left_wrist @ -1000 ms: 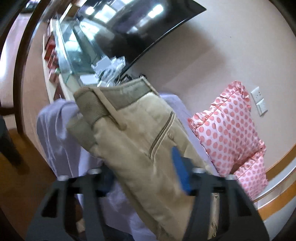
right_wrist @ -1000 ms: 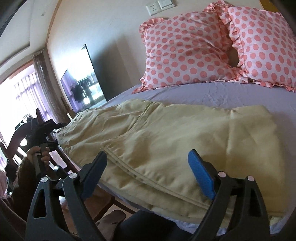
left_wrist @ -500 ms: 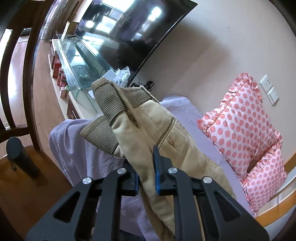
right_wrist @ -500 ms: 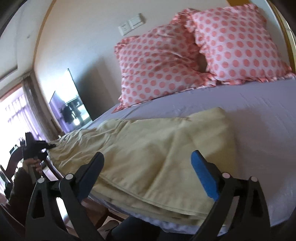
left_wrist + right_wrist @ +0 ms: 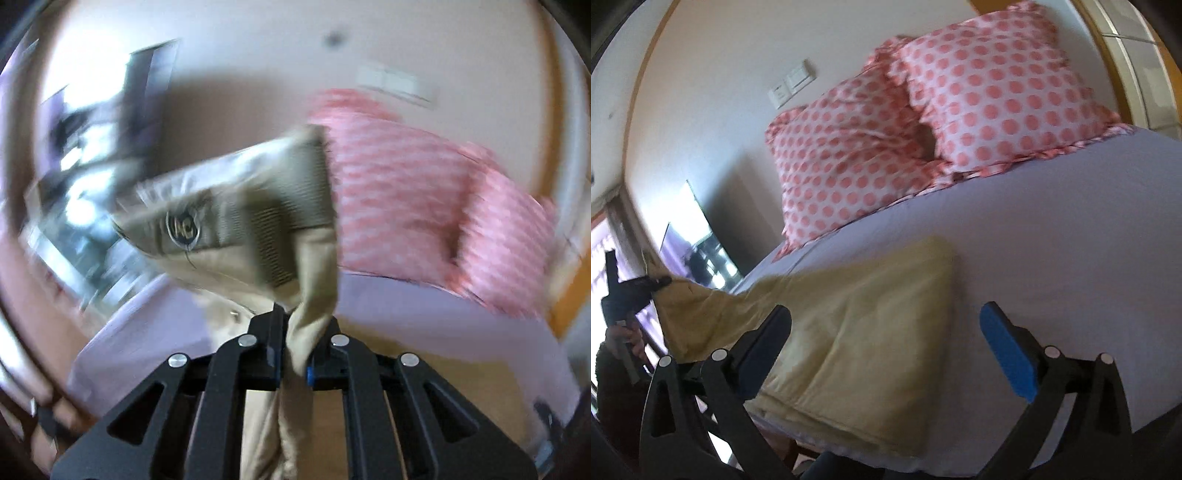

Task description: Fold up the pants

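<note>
Beige pants (image 5: 857,325) lie folded lengthwise on the lilac bed (image 5: 1052,236). My left gripper (image 5: 295,343) is shut on the waistband end of the pants (image 5: 258,221) and holds it up off the bed; the left wrist view is blurred by motion. In the right wrist view the left gripper (image 5: 639,288) shows at far left with the lifted waist end. My right gripper (image 5: 886,347) is open and empty, just above the leg end of the pants near the bed's front edge.
Two pink polka-dot pillows (image 5: 923,122) lean against the wall at the head of the bed. A television (image 5: 701,251) stands at the left beyond the bed. A wall socket plate (image 5: 792,85) is above the pillows.
My left gripper has lifted the waist end and swung it towards the pillows. My right gripper has moved right along the pants and stays open.
</note>
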A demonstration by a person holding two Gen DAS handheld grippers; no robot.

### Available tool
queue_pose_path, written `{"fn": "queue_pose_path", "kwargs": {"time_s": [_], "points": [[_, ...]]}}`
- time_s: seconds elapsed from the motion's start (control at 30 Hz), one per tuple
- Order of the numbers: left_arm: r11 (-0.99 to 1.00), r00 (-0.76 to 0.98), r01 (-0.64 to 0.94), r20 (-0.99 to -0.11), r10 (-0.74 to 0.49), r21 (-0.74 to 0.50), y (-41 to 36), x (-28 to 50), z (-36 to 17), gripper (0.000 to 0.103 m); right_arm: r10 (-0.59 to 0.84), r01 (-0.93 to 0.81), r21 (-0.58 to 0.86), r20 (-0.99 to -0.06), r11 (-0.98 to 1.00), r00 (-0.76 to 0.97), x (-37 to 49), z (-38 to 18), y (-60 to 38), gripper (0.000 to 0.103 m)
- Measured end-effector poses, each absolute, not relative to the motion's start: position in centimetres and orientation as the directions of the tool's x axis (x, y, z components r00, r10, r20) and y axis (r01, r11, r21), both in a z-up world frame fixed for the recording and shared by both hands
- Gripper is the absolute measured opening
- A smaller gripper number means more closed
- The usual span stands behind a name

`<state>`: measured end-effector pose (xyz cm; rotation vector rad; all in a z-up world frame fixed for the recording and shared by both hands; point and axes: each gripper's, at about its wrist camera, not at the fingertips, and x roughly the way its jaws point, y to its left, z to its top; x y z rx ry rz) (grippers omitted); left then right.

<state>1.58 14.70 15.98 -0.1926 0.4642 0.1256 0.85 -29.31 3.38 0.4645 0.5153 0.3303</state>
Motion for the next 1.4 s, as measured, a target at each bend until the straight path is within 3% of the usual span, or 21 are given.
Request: {"fn": "queue_pose_path", "kwargs": {"time_s": [0.13, 0.27, 0.33, 0.43, 0.97, 1.1, 1.23, 1.4], "points": [[0.986, 0.874, 0.167, -0.458, -0.162, -0.029, 2.0, 3.4, 16.6, 0.008, 0.381, -0.135, 0.540, -0.375, 0.831, 0.845, 0.4, 3.7, -31.8, 0.102], [0.876, 0.734, 0.469, -0.600, -0.318, 0.109, -10.4, 3.2, 10.2, 0.008, 0.385, -0.100, 0.603, -0.365, 0.792, 0.848, 0.0, 3.4, -34.1, 0.102], [0.833, 0.669, 0.537, -0.668, -0.327, 0.130, -13.4, 2.6, 6.9, 0.008, 0.389, -0.081, 0.627, -0.372, 0.775, 0.842, 0.1, 3.2, -35.0, 0.102], [0.815, 0.667, 0.550, -0.683, -0.297, 0.183, -14.9, 1.6, 3.9, 0.008, 0.401, -0.068, 0.651, -0.378, 0.756, 0.835, 0.5, 3.0, -36.1, 0.102], [0.808, 0.708, 0.535, -0.652, -0.269, 0.247, -16.0, 0.9, 3.2, 0.010, 0.490, -0.119, 0.670, -0.398, 0.732, 0.775, 2.5, 2.8, -34.1, 0.102], [0.790, 0.714, 0.553, -0.639, -0.287, 0.264, -16.1, 0.1, 2.5, 0.024, 0.507, -0.138, 0.653, -0.419, 0.745, 0.753, 3.6, 3.4, -33.3, 0.102], [0.770, 0.677, 0.612, -0.623, -0.392, 0.180, -14.9, -1.9, 3.7, 0.054, 0.519, -0.138, 0.631, -0.473, 0.764, 0.712, 5.5, 3.7, -32.2, 0.102], [0.755, 0.622, 0.655, -0.587, -0.518, 0.028, -10.6, -4.2, 5.7, 0.064, 0.524, -0.135, 0.604, -0.533, 0.786, 0.664, 7.7, 3.4, -30.9, 0.090]]}}
